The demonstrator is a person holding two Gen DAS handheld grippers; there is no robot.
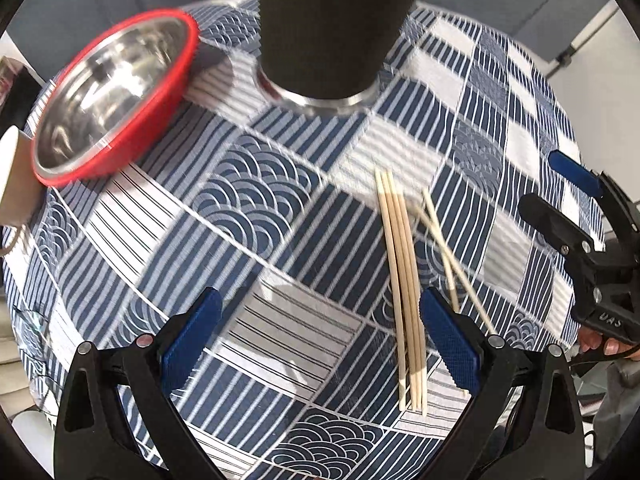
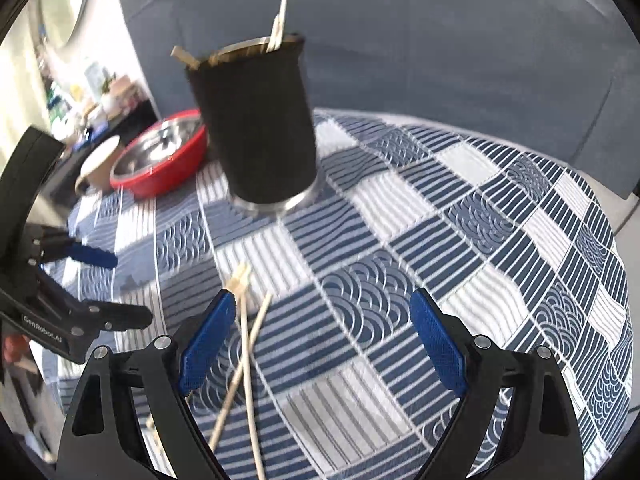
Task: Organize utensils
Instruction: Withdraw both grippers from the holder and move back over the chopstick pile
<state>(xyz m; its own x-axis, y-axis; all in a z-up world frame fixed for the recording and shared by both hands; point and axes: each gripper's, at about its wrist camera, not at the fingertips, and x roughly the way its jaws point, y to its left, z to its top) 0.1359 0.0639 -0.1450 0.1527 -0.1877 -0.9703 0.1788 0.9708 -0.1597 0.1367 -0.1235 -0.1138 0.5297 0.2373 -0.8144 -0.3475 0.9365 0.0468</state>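
Observation:
Several pale wooden chopsticks (image 1: 404,288) lie in a bundle on the patterned cloth, just inside the right finger of my left gripper (image 1: 320,344). That gripper is open and its pads touch nothing. Two more chopsticks (image 1: 444,248) lie crossed to the right of the bundle. In the right wrist view this crossed pair (image 2: 248,352) sits beside the left pad of my open right gripper (image 2: 324,344). A black cylindrical holder (image 2: 256,120) stands further back with chopstick ends (image 2: 280,20) sticking out of it. The holder (image 1: 324,28) fills the top of the left wrist view.
A red bowl (image 1: 116,96) with a steel inside sits back left, with a beige mug (image 2: 98,164) beside it. The blue and white tablecloth (image 2: 460,240) drops off at the right edge. A grey upholstered back (image 2: 440,40) rises behind the table.

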